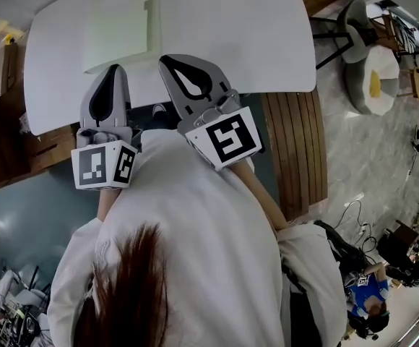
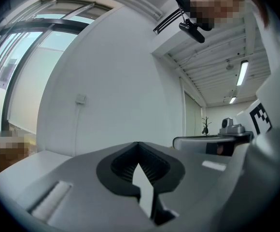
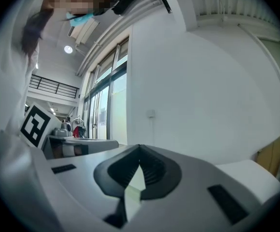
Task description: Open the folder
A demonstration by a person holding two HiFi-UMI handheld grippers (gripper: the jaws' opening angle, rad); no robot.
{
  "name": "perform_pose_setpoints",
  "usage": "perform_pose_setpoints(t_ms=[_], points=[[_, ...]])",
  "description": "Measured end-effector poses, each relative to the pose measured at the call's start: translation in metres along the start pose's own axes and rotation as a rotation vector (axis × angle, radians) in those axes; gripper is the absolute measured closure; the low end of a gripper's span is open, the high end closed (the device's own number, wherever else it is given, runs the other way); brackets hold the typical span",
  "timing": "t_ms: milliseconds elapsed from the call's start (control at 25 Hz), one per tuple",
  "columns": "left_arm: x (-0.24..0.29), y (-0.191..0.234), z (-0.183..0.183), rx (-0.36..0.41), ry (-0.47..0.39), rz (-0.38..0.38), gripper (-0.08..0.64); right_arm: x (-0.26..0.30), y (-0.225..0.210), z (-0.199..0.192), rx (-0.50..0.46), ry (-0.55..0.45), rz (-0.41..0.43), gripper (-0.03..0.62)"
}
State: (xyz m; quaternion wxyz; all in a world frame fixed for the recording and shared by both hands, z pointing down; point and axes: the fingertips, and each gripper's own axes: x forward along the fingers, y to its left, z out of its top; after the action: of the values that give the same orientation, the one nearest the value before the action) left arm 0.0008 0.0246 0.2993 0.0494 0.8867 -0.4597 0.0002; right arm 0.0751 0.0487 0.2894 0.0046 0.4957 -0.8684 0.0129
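Folder [image 1: 119, 24]: pale and flat, lying on the far half of the white table [image 1: 253, 27], well apart from both grippers; a raised strip runs along its right edge.
Person: white sleeves and dark hair fill the near part of the head view.
Left gripper [image 1: 114, 68] [image 2: 138, 143]: held level over the table's near edge, jaws pressed together with nothing between them.
Right gripper [image 1: 166, 60] [image 3: 140, 146]: just beside the left one, angled towards the folder, jaws likewise closed on nothing.
Markings: black-and-white square patterns on each gripper's cube; no letters can be read.
Between: bare tabletop separates the jaws from the folder.
Around: slatted wooden bench [image 1: 300, 150] right of the table, cardboard boxes [image 1: 0, 74] on the left, round white seat [image 1: 376, 78] farther right.
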Motion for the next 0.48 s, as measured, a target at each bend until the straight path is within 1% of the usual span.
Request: perform_pose_setpoints(t_ms=[160, 480], points=[[0.001, -0.003, 0.0, 0.006, 0.0, 0.001, 0.552, 0.001, 0.001, -0.009, -0.033, 0.035, -0.006, 0.586], [0.002, 0.0, -0.005, -0.002, 0.004, 0.003, 0.552, 0.001, -0.001, -0.021, -0.038, 0.07, -0.03, 0.586]])
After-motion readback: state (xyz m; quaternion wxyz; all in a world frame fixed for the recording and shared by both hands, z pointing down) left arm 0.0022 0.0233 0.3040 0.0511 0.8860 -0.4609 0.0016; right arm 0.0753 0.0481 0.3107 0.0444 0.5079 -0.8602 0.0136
